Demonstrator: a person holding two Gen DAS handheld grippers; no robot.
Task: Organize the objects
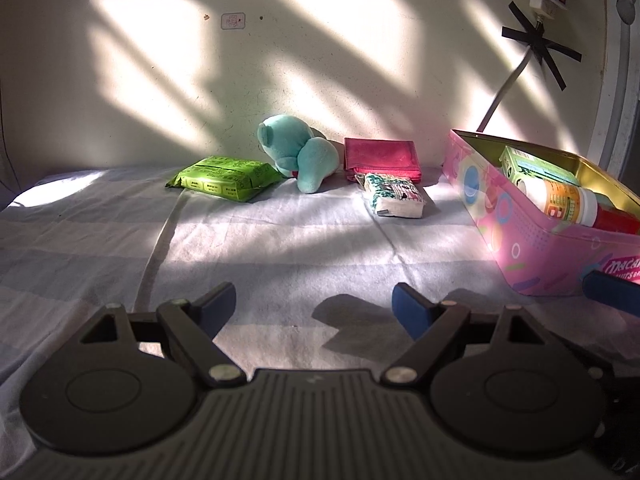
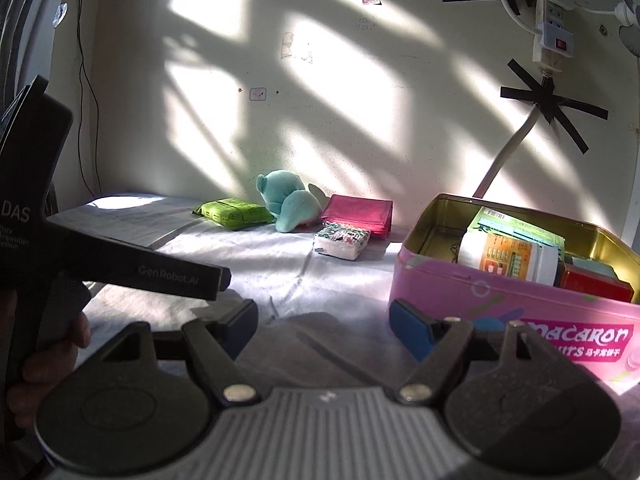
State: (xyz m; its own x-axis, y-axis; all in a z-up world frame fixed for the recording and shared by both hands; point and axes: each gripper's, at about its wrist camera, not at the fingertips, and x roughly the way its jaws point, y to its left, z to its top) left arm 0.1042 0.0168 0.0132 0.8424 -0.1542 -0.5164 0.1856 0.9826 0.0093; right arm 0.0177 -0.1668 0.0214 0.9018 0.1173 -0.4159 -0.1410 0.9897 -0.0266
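A pink macaron tin (image 1: 516, 240) (image 2: 500, 304) stands open on the right. It holds a white bottle (image 2: 508, 258), a green box (image 1: 532, 164) and a red packet (image 2: 596, 286). Along the wall lie a green wipes pack (image 1: 226, 178) (image 2: 232, 212), a teal plush toy (image 1: 298, 152) (image 2: 288, 200), a pink folded pouch (image 1: 382, 158) (image 2: 360, 212) and a patterned tissue pack (image 1: 396, 196) (image 2: 342, 240). My left gripper (image 1: 314, 308) hangs open over the sheet, holding nothing. My right gripper (image 2: 324, 324) is open and holding nothing, its right pad beside the tin's near corner.
A pale striped sheet (image 1: 260, 248) covers the surface. A power strip (image 2: 554, 28) and a cable held by black tape (image 2: 552, 104) hang on the wall above the tin. In the right wrist view a hand (image 2: 52, 344) grips the left tool at the left.
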